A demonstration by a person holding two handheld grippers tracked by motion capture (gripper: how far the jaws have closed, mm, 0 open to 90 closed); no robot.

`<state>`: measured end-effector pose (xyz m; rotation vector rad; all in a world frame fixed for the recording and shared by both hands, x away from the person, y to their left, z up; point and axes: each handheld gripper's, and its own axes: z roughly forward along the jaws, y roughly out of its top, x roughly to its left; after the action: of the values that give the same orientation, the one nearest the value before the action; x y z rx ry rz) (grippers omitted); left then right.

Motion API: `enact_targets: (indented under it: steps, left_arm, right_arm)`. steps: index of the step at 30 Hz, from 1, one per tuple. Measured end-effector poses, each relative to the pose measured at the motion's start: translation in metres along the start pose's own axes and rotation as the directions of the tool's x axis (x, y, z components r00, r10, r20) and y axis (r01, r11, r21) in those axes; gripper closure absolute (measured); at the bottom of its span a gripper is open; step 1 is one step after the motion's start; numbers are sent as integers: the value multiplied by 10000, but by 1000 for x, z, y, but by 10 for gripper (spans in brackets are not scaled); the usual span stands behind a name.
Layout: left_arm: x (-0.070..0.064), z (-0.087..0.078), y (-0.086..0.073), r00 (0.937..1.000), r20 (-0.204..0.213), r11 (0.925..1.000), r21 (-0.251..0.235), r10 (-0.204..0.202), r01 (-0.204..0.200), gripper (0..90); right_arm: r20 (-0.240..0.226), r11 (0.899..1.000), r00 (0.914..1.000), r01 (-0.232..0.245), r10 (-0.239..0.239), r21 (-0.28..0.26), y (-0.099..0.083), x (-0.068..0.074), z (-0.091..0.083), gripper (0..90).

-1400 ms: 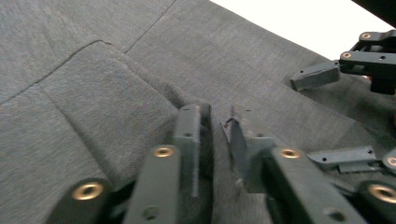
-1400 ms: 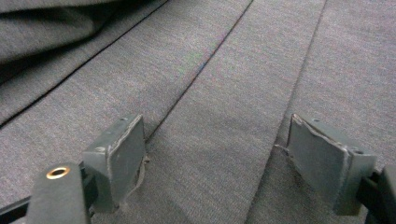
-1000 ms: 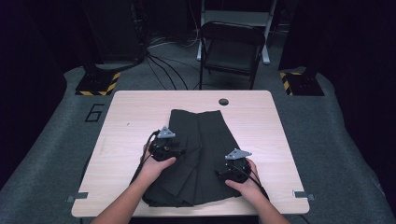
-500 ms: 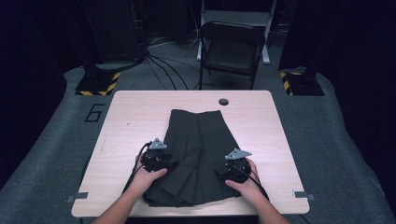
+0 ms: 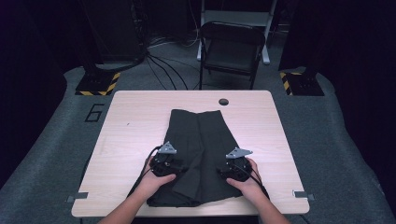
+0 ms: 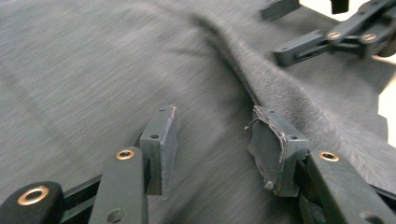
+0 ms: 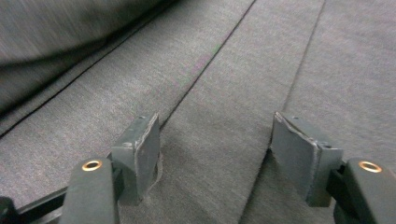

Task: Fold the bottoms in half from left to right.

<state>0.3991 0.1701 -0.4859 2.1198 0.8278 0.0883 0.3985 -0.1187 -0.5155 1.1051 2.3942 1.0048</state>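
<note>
Dark grey skirt (image 5: 198,149) is lying flat along the table's middle, narrow end pointing away. Pleats are running lengthwise; one fold is standing raised.

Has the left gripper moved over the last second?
Yes. The left gripper has slid back toward the person along the dark garment, ending farther from the table's cable hole and roughly level with the right gripper.
</note>
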Motion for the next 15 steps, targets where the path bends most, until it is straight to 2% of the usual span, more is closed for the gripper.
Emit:
enact_targets:
  steps: [4, 6, 8, 11, 15]
  left_arm:
    - [-16, 11, 7, 9985, 305, 9990, 75, 446, -449, 495]
    - [-22, 15, 9, 9973, 264, 9975, 155, 687, -691, 491]
    - [-24, 16, 11, 9969, 237, 9970, 184, 753, -757, 490]
    - [-21, 12, 11, 9980, 46, 9980, 127, 624, -624, 483]
    - [-13, 5, 9, 9989, -298, 9993, -22, 369, -369, 472]
  right_arm:
    - [179, 9999, 9998, 58, -56, -104, 1, -2, -3, 354]
    - [197, 9999, 9998, -43, 46, -148, 1, -4, -4, 366]
    - [142, 9995, 9996, -244, 247, -206, 1, -4, -5, 379]
    - [62, 9992, 9994, -338, 339, -233, 1, -4, -6, 402]
    - [-49, 9996, 9999, -126, 124, -254, 2, -5, -7, 426]
